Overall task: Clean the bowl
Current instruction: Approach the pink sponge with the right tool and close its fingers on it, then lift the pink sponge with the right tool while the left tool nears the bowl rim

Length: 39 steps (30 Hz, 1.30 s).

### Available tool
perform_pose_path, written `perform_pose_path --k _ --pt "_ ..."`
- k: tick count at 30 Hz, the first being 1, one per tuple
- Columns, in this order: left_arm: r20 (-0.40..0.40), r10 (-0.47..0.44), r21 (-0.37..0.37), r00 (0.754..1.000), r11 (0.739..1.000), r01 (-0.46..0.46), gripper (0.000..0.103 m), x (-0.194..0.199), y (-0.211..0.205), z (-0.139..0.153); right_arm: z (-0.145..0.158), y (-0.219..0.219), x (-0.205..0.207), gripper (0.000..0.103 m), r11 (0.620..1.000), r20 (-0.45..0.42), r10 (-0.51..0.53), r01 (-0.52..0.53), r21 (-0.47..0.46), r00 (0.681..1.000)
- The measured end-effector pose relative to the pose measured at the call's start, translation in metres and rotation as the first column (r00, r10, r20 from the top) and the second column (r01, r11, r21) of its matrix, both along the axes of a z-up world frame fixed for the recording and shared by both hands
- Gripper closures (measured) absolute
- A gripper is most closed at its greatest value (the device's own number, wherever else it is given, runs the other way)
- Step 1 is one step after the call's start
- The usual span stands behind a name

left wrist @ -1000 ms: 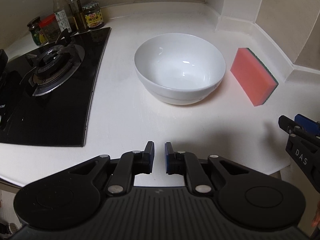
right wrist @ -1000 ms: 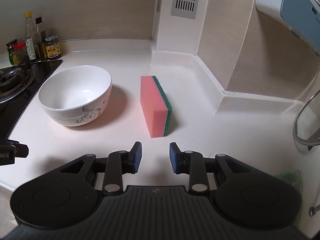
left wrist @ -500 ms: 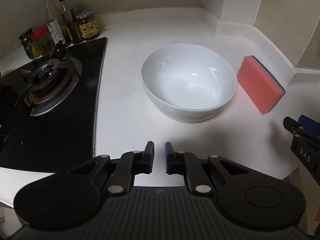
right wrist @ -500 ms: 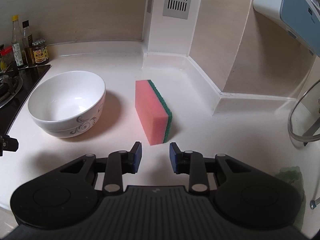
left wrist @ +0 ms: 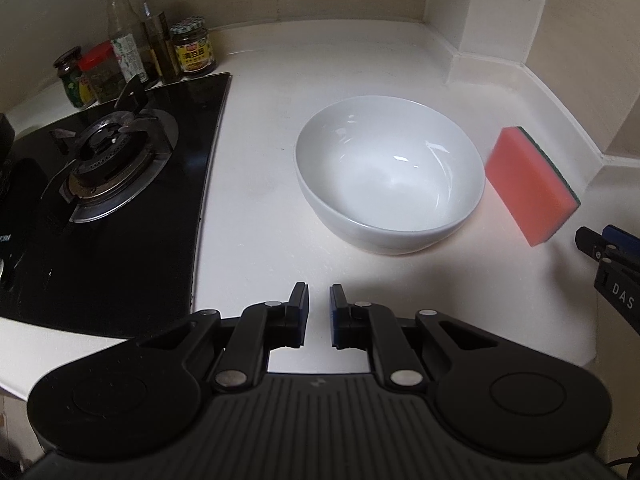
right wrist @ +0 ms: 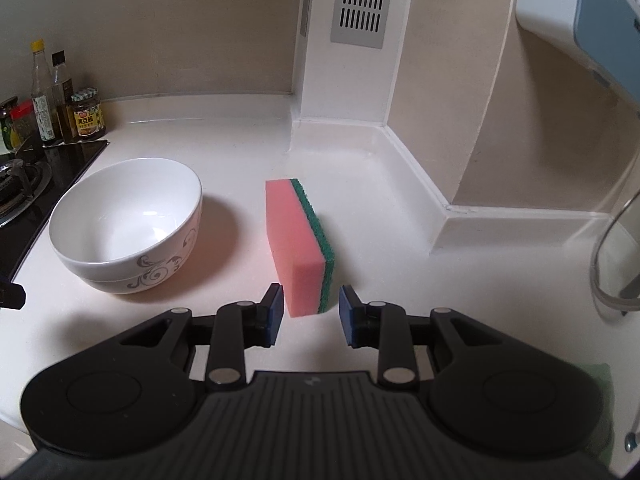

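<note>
Upright white bowl (right wrist: 126, 224) on counter, pink-green sponge (right wrist: 300, 240) on edge beside it

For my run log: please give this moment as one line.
phase: approach | right gripper: jaws open, flanking sponge end | bowl: untouched

The bowl (right wrist: 124, 224) is white, plain inside, with grey swirling scrollwork low on its outer wall. The sponge (right wrist: 298, 240) is pink with a dark green layer on one face. The bench (left wrist: 272, 220) is cream-white. The hob (left wrist: 100, 208) is glossy black with a dull silver burner ring. Both tongs, left (left wrist: 319, 314) and right (right wrist: 311, 316), are black with blue pads. One bottle (left wrist: 122, 32) has a yellow cap; a jar (left wrist: 100, 70) has a red lid.
</note>
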<state>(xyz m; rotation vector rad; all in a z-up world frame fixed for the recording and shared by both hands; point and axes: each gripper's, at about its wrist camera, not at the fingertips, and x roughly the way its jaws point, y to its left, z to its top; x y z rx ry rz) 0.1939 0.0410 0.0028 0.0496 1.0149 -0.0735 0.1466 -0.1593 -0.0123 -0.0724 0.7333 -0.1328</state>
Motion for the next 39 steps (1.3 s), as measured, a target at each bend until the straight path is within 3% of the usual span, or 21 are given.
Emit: perform_pose_path --k 21,32,39 --pt "0.001 0.150 0.020 0.989 0.989 -0.149 0.092 0.016 -0.006 0.005 -0.018 -0.021 0.035 0.077 0.991 -0.005 0.127 -0.126 0.046 0.992" --pt "0.040 0.187 -0.072 0.982 0.980 -0.184 0.092 0.032 0.014 0.021 -0.037 -0.027 0.043 0.077 0.986 0.015 0.158 -0.158 0.061 0.987" --pt "0.016 0.187 -0.141 0.982 0.973 -0.183 0.092 0.054 0.021 0.024 -0.038 -0.030 0.043 0.077 0.981 0.028 0.185 -0.186 0.058 0.982"
